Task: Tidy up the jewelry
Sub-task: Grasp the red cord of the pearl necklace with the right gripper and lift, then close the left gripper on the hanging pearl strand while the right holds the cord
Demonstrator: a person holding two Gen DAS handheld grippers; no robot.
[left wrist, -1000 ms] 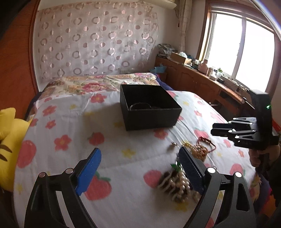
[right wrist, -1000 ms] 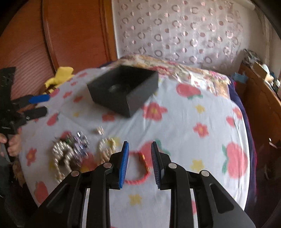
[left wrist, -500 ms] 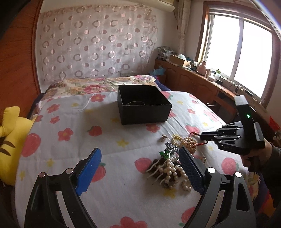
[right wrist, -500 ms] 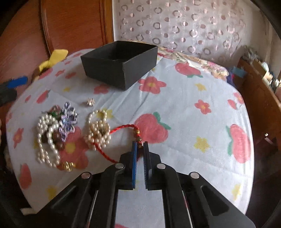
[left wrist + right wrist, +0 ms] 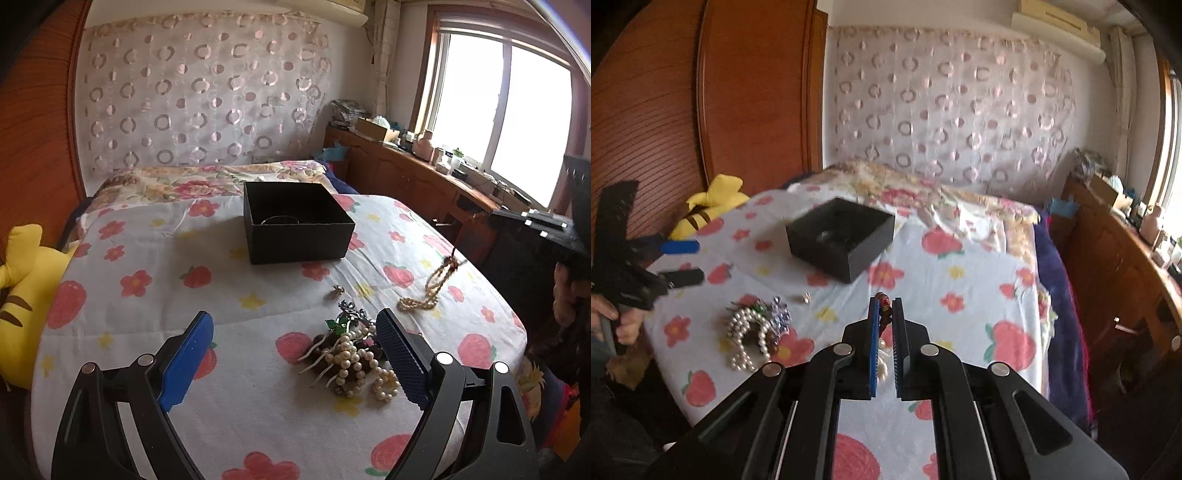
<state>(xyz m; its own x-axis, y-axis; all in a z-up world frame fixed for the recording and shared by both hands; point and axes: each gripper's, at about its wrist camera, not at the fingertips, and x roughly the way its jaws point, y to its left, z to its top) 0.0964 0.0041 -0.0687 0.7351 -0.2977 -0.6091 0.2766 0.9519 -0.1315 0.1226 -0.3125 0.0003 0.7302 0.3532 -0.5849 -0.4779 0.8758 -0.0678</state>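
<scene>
My right gripper (image 5: 885, 306) is shut on a red cord bracelet (image 5: 884, 302) and holds it above the flowered bed cover. In the left wrist view the red cord bracelet (image 5: 452, 260) hangs in the air with a cream pearl strand (image 5: 432, 288) caught on it, its lower end trailing on the cover. An open black box (image 5: 299, 221) stands further back on the bed, with a thin ring inside. A pile of pearl jewelry (image 5: 351, 358) lies just ahead of my left gripper (image 5: 295, 325), which is open and empty. A small charm (image 5: 336, 291) lies between pile and box.
A yellow plush toy (image 5: 18, 280) lies at the bed's left edge against a wooden wall panel. A wooden cabinet (image 5: 406, 173) with clutter runs under the window on the right. A hand (image 5: 624, 325) holds the left gripper (image 5: 696, 260) at the bed's near corner.
The right gripper closed on the red cord bracelet and rose with it, pulling the pearl strand partly off the cover. The left gripper drew back a little at first, then stayed still and open.
</scene>
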